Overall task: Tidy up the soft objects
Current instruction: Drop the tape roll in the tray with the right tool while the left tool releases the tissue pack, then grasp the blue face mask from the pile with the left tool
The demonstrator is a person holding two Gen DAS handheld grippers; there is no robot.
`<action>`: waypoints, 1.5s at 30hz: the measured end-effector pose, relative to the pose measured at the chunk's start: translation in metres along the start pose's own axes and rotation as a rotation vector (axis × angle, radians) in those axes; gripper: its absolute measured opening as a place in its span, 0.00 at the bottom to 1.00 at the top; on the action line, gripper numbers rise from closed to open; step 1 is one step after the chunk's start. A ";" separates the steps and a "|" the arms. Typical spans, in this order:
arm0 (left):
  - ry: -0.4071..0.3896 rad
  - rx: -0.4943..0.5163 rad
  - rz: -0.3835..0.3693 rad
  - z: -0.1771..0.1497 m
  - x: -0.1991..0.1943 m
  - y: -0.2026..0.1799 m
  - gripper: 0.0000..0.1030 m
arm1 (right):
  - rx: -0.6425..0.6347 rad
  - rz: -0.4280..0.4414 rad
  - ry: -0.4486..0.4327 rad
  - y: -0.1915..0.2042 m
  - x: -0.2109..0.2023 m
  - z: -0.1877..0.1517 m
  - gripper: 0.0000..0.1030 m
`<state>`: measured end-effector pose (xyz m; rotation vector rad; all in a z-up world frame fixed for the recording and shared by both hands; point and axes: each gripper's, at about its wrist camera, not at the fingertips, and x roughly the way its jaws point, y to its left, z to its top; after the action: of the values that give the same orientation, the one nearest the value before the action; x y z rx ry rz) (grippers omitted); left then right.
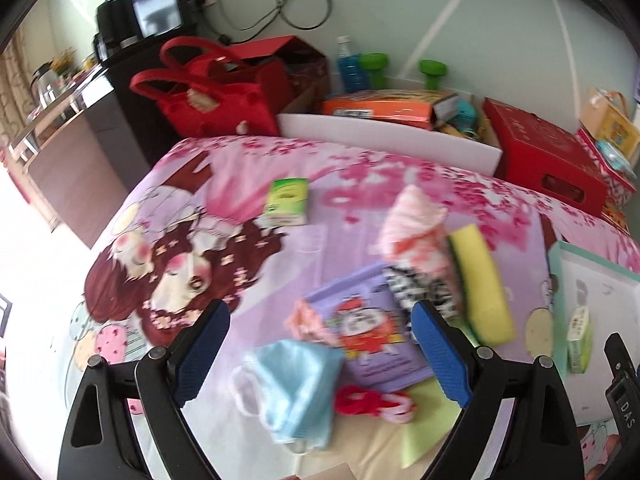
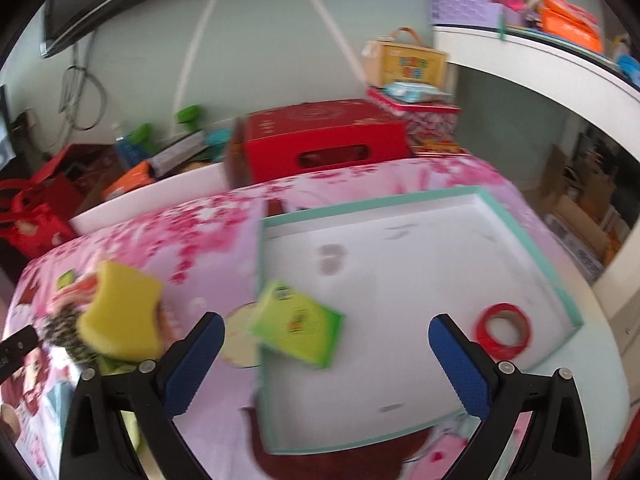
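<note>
Progress: early | tray (image 2: 532, 256) holds green pack (image 2: 298, 330), tape (image 2: 503, 332) | left gripper (image 1: 320, 356), right gripper (image 2: 326, 360) wide open, empty | mask (image 1: 298, 384), sponge (image 1: 482, 280), pouch (image 1: 372, 324) unsorted on bedspread (image 1: 320, 184).

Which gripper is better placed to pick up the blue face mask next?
Probably the left gripper: its open jaws frame the blue face mask on the bedsheet. The right gripper faces the tray instead.
</note>
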<state>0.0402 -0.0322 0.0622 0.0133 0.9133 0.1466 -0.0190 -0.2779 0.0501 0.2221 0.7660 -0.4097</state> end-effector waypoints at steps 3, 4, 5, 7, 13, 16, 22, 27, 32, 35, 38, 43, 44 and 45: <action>0.006 -0.034 0.004 -0.001 0.000 0.019 0.90 | -0.021 0.037 0.005 0.016 0.000 -0.003 1.00; 0.007 -0.045 0.005 -0.001 0.000 0.024 0.90 | -0.028 0.046 0.007 0.021 0.000 -0.004 1.00; 0.008 -0.054 0.007 -0.001 0.000 0.030 0.90 | -0.034 0.057 0.011 0.027 0.000 -0.006 1.00; 0.012 -0.074 0.007 -0.002 0.001 0.042 0.90 | -0.046 0.083 0.019 0.039 0.001 -0.008 1.00; 0.035 -0.144 0.009 -0.006 0.008 0.079 0.90 | -0.115 0.130 0.052 0.078 0.007 -0.020 1.00; 0.063 -0.165 0.009 -0.012 0.016 0.094 0.90 | -0.152 0.159 0.067 0.098 0.008 -0.027 1.00; 0.121 -0.198 -0.048 -0.024 0.033 0.105 0.90 | -0.217 0.190 0.133 0.122 0.016 -0.042 1.00; 0.194 -0.157 -0.088 -0.037 0.048 0.092 0.90 | -0.238 0.220 0.180 0.129 0.012 -0.057 1.00; 0.248 -0.139 -0.165 -0.044 0.060 0.082 0.90 | -0.263 0.217 0.187 0.134 0.010 -0.063 1.00; 0.274 -0.130 -0.181 -0.047 0.068 0.075 0.90 | -0.274 0.210 0.195 0.135 0.012 -0.064 1.00; 0.299 -0.126 -0.181 -0.050 0.076 0.071 0.90 | -0.280 0.207 0.197 0.135 0.012 -0.064 1.00; 0.317 -0.130 -0.184 -0.051 0.086 0.067 0.90 | -0.288 0.205 0.174 0.134 0.006 -0.062 1.00; 0.315 -0.126 -0.178 -0.051 0.086 0.066 0.90 | -0.289 0.202 0.172 0.134 0.006 -0.062 1.00; 0.313 -0.123 -0.175 -0.051 0.086 0.064 0.90 | -0.289 0.199 0.173 0.134 0.006 -0.062 1.00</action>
<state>0.0441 0.0405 -0.0319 -0.2085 1.2115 0.0420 0.0047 -0.1381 0.0088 0.0616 0.9536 -0.0892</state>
